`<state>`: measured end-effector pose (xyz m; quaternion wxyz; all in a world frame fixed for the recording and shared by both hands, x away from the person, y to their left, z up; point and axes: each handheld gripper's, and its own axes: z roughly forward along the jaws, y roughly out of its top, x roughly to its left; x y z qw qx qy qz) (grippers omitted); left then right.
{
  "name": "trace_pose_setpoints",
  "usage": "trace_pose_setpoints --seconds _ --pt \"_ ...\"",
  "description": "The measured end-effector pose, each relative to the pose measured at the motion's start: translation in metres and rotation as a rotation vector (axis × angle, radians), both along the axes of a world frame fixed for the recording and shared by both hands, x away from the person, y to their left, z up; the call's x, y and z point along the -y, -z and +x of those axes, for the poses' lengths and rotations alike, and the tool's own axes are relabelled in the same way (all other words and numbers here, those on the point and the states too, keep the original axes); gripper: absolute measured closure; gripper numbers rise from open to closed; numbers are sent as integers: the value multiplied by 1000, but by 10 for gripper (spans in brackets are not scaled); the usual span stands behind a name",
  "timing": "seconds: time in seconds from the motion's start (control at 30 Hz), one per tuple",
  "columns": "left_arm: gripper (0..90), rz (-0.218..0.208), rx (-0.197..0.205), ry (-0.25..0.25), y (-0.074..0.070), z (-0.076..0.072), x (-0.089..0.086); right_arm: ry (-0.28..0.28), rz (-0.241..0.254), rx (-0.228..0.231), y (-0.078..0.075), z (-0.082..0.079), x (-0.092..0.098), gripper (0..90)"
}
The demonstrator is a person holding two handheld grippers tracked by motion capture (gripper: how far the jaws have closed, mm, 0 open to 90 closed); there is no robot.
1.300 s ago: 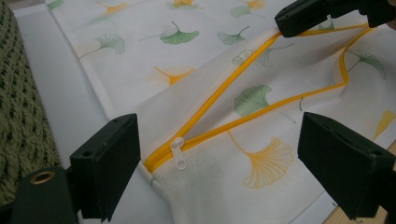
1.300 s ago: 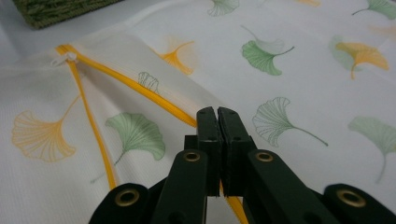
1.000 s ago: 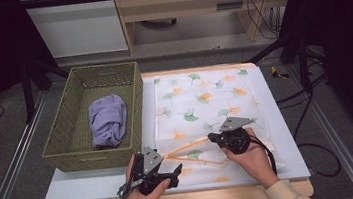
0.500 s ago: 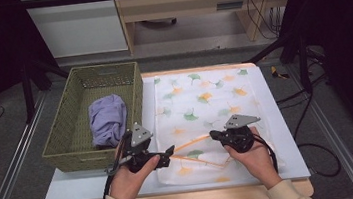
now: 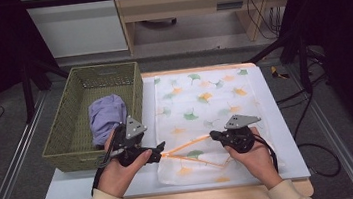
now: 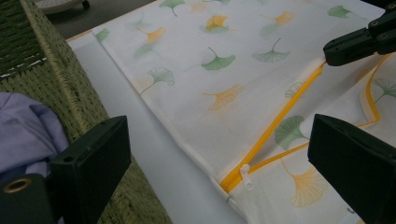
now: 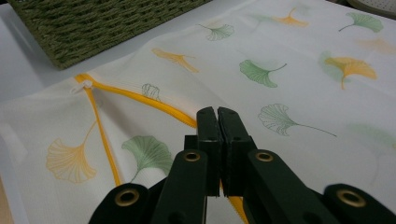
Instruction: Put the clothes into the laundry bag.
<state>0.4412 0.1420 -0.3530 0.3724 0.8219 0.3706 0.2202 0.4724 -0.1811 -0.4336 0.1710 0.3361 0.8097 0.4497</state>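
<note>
We work at a pale surface (image 5: 279, 133) on which a white laundry bag (image 5: 205, 106) printed with green and orange ginkgo leaves lies flat, its far edge toward the back of the surface and its near edge close to us. An orange zipper (image 5: 189, 144) runs across the near part of the bag and stands open, the two orange lines spreading apart from a white pull tab (image 6: 245, 176) at the bag's left edge.

Our right gripper (image 5: 215, 135) rests low over the near part of the bag; in the right gripper view its jaws are clenched on the orange zipper edge, the pads pressed together with the orange band running in between them. In the left gripper view the same jaws show at the upper right, tips at the end of the orange line.

Our left gripper (image 5: 160, 149) hovers at the bag's left edge, just beside the pull tab. Its jaws are released and stand wide apart, with the pull tab and the bag's corner below and between them, nothing pinched.

To the left of the bag, a green woven basket (image 5: 68, 137) sits on the surface, touching or nearly touching the bag's left side at its far part. Inside it lies a crumpled lilac cloth (image 5: 107, 115), close to the left hand (image 5: 122, 171)
</note>
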Motion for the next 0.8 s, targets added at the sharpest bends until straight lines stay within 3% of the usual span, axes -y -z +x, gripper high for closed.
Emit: trace_pose_setpoints --seconds 0.8 --pt "55 35 20 -79 -13 13 -40 -8 -12 -6 3 0 0 888"
